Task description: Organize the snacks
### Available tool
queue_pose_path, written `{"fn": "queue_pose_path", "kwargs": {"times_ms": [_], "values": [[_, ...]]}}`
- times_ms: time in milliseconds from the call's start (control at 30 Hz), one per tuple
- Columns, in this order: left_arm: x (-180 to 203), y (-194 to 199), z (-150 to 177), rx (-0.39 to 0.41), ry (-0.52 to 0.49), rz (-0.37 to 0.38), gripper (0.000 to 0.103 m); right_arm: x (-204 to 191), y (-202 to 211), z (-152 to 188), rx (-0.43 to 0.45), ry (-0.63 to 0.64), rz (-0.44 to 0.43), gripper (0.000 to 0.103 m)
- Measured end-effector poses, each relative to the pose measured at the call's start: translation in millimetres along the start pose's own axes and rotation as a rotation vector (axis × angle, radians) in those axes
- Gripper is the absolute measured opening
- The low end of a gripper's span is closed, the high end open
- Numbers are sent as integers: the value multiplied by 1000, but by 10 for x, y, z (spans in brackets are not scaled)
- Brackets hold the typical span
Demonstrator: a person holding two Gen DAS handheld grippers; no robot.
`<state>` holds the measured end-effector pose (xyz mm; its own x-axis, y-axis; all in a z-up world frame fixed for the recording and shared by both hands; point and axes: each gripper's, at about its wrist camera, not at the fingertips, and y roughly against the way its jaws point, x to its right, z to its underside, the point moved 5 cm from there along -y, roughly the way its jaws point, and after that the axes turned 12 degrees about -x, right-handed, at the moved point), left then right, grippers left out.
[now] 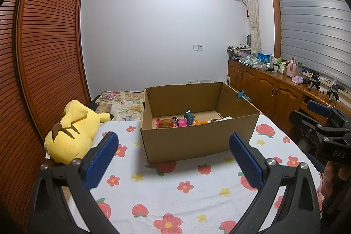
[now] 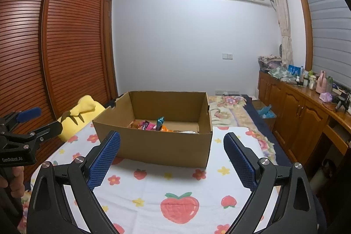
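Both of my grippers, left (image 1: 173, 146) and right (image 2: 171, 145), hang with fingers (image 1: 103, 159) spread wide and empty above the strawberry-print sheet (image 1: 175, 194) on the bed. Just beyond them sits the open cardboard box (image 1: 193, 137), its long side facing me. Snack packets (image 1: 175, 122) lie jumbled on its floor toward the left, half hidden by the near wall, labels unreadable. A yellow plush toy (image 1: 70, 133) lies left of the box; a wooden cabinet (image 1: 274, 95) runs along the right.
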<state>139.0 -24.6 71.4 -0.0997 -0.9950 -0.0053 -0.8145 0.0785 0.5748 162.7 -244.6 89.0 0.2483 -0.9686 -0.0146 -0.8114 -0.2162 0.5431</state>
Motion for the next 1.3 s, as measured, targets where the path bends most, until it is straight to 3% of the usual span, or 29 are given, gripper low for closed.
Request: {"fn": "queue_pose_path", "kwargs": {"times_ms": [1300], "values": [[-59, 61, 49, 7, -2, 1, 102, -18, 5, 23, 3, -4, -3, 97]]}}
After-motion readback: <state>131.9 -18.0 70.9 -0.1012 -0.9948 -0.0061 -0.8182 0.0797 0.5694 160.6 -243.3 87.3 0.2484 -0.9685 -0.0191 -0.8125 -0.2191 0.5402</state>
